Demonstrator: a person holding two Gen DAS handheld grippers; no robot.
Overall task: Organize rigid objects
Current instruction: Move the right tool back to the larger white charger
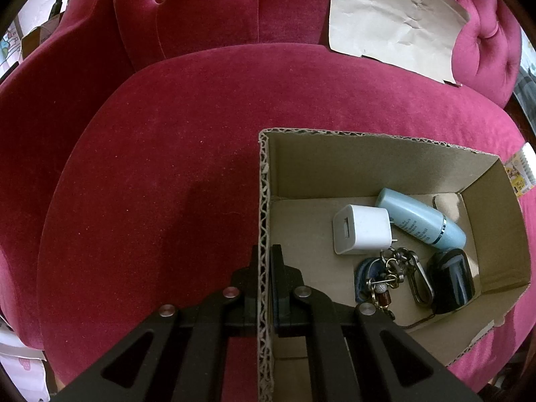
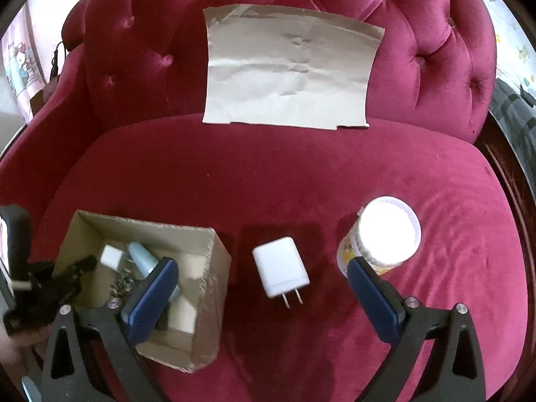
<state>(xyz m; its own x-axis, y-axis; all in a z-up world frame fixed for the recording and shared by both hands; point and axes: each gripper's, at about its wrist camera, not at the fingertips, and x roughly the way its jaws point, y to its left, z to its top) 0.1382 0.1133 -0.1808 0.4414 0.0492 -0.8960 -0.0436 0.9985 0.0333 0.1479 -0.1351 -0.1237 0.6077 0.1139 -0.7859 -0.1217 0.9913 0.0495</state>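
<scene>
A cardboard box [image 1: 385, 164] sits on a red velvet chair seat. My left gripper [image 1: 265, 261] is shut on the box's left wall [image 1: 264, 201]. Inside lie a white charger cube [image 1: 361, 232], a light blue tube [image 1: 422, 221], a keychain [image 1: 388, 274] and a black fob [image 1: 452, 279]. In the right wrist view the box [image 2: 214, 251] is at the left. A second white charger [image 2: 279, 271] lies on the seat between the fingers of my open, empty right gripper [image 2: 263, 274]. A white-lidded jar [image 2: 385, 234] stands to its right.
A creased sheet of brown paper [image 2: 288, 70] leans against the tufted chair back [image 2: 428, 50]. The left gripper's body [image 2: 50, 281] shows at the box's left side. Bare seat cushion [image 2: 301, 174] lies behind the objects.
</scene>
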